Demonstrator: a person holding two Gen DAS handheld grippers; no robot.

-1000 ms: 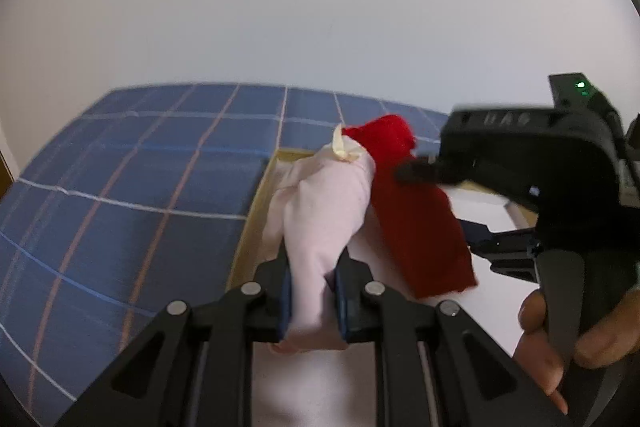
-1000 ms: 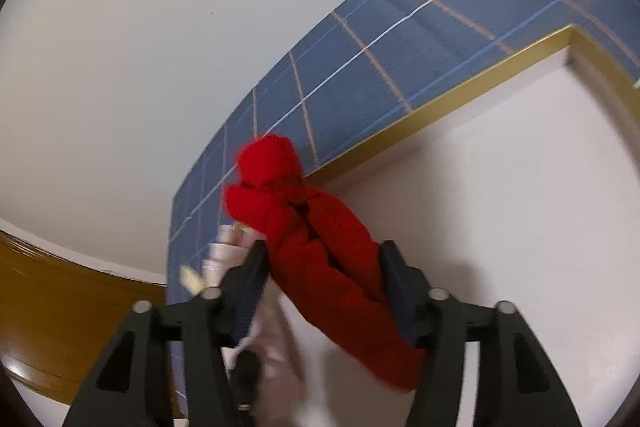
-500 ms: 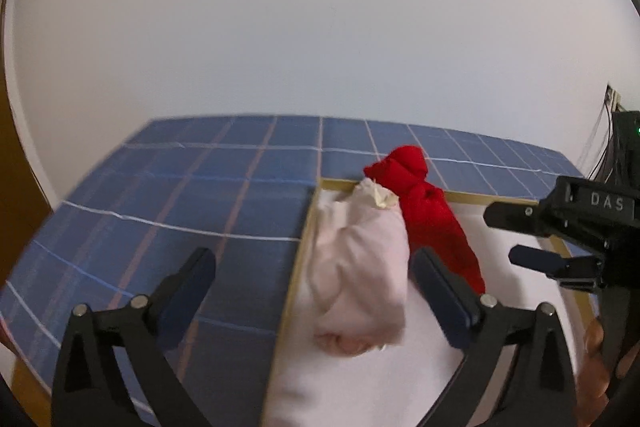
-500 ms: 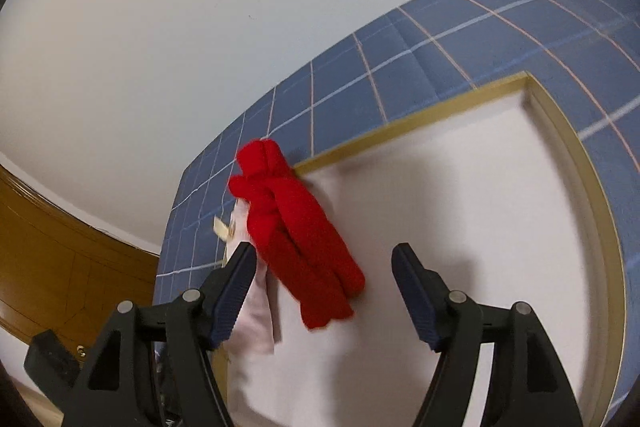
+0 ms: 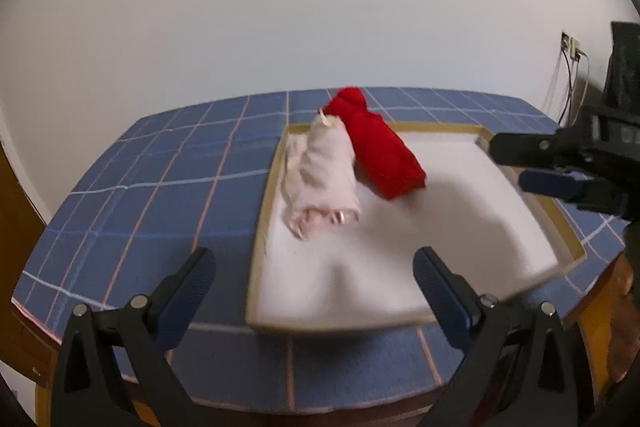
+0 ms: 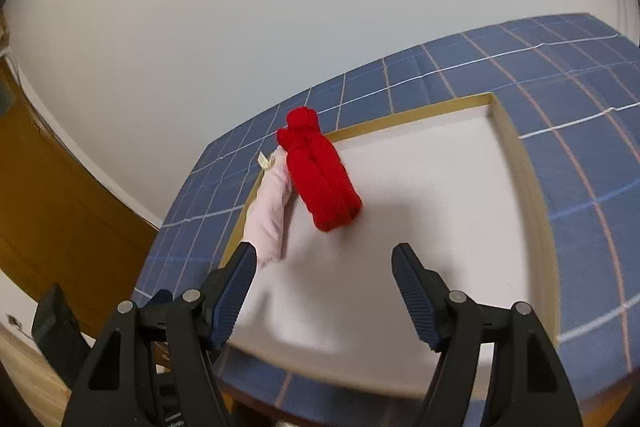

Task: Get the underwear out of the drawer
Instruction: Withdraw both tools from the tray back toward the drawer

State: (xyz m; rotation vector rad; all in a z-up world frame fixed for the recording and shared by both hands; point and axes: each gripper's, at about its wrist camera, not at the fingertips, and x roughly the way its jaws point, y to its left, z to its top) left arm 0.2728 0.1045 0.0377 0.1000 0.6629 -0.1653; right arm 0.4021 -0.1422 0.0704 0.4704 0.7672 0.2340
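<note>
Counting two rolled garments: one pink underwear roll (image 5: 322, 175) and one red underwear roll (image 5: 376, 151), touching side by side at the tray's 11 o'clock corner, pink nearest the rim. One white tray (image 5: 400, 263) with a gold rim sits on a blue checked tablecloth (image 5: 160, 195); plain white wall (image 5: 280, 7) behind, wall socket (image 5: 570, 47) with cables at 3 o'clock. Left gripper (image 5: 312, 279): jaws just opened, spread wide, nothing between. Right gripper (image 6: 324, 287): jaws apart, empty. Lettering on gripper housing too blurred to read.
</note>
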